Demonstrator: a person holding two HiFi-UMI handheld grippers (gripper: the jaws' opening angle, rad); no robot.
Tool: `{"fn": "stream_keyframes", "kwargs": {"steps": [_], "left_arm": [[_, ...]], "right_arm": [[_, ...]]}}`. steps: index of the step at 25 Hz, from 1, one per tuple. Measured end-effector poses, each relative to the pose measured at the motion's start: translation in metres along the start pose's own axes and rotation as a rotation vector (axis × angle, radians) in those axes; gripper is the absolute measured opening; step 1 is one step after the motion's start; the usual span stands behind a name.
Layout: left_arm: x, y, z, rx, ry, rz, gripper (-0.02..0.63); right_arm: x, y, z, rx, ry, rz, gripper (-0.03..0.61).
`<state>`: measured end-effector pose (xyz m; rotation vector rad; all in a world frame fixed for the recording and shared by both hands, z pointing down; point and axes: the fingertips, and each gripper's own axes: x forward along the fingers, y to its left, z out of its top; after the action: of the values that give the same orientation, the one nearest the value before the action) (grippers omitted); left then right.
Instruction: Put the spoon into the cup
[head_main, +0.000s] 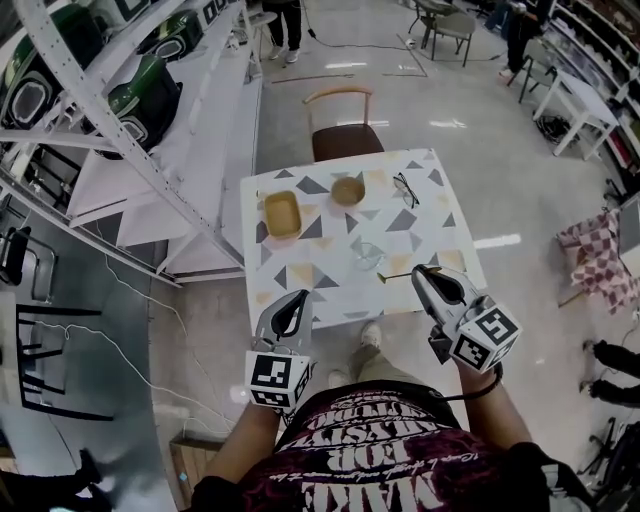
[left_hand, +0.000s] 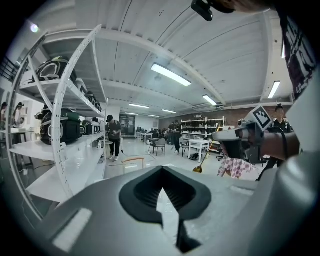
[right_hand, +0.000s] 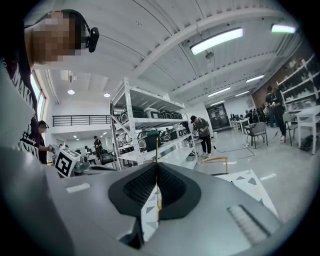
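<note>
A thin golden spoon (head_main: 396, 276) sticks out leftward from my right gripper (head_main: 420, 272), which is shut on its handle above the table's near right part. The handle shows as a fine gold line between the jaws (right_hand: 157, 196) in the right gripper view. In the left gripper view the spoon (left_hand: 204, 159) hangs bowl-down from the right gripper (left_hand: 231, 139). A clear glass cup (head_main: 366, 256) stands on the table just left of and beyond the spoon's tip. My left gripper (head_main: 295, 303) is shut and empty, held at the table's near left edge.
The patterned table (head_main: 300, 285) also carries a square wooden dish (head_main: 282, 213), a round wooden bowl (head_main: 348, 190) and a pair of glasses (head_main: 405, 188). A chair (head_main: 342, 128) stands behind the table. Metal shelving (head_main: 120, 140) runs along the left.
</note>
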<state>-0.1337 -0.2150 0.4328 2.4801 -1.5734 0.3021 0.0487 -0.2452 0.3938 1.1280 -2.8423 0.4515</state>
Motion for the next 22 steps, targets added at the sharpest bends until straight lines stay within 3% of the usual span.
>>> {"fn": "stream_keyframes", "kwargs": {"steps": [15, 22], "left_arm": [[0.051, 0.026, -0.002, -0.018, 0.051, 0.034, 0.000], [0.072, 0.044, -0.008, -0.046, 0.076, 0.069, 0.000]], "right_arm": [[0.057, -0.057, -0.011, 0.048, 0.066, 0.031, 0.034], [0.093, -0.088, -0.034, 0.087, 0.128, 0.031, 0.034]]}}
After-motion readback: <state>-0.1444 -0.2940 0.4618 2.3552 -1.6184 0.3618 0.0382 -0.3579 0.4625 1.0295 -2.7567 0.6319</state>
